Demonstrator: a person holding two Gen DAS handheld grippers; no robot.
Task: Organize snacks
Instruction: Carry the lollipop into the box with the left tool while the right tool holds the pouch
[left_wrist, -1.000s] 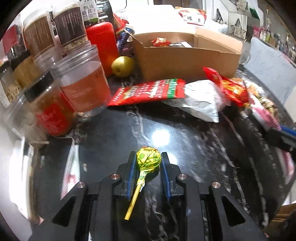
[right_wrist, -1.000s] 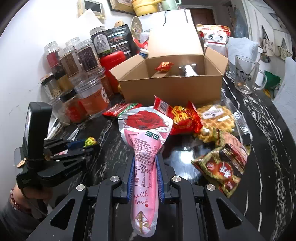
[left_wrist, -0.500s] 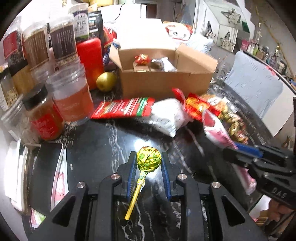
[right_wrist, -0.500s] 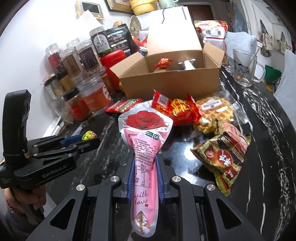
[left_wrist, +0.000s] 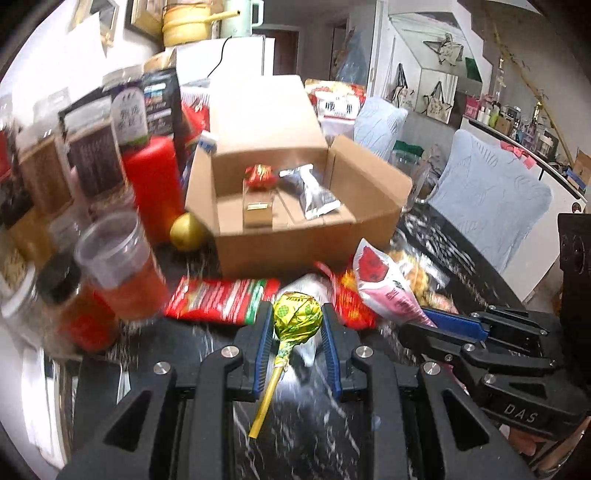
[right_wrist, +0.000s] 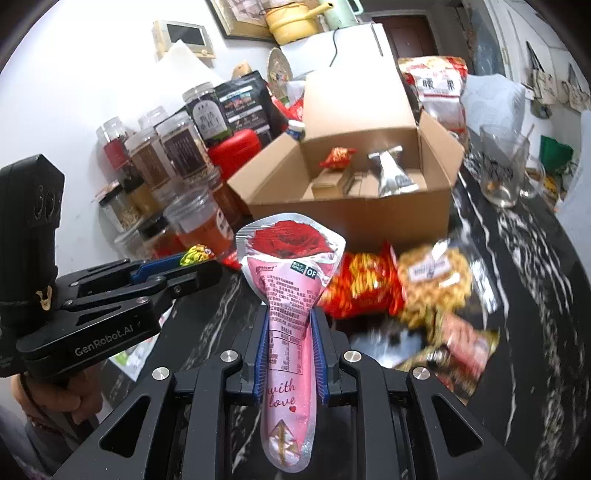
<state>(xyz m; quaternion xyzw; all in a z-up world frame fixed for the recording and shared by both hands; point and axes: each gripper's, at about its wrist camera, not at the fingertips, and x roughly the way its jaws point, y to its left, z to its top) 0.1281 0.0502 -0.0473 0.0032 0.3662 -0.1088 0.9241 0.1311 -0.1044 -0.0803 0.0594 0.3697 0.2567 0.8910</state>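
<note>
Right claw (right_wrist: 290, 354) clamps a pink pouch (right_wrist: 290, 314) reading "with love".

A row of clear jars (right_wrist: 173, 155) with brown and red contents stands against the white wall (right_wrist: 74, 74) at the left of the black marbled counter (right_wrist: 524, 266). A red canister (left_wrist: 153, 184) stands among them, and a yellow pear (left_wrist: 186, 232) lies just beside it. A black pouch (right_wrist: 245, 105) leans behind the jars. At the far right of the counter stands a glass mug (right_wrist: 506, 166). On the white fridge (right_wrist: 354, 44) behind sits a yellow pot (right_wrist: 291, 22). A chair with a pale blue cover (left_wrist: 487, 206) stands beside the counter.
</note>
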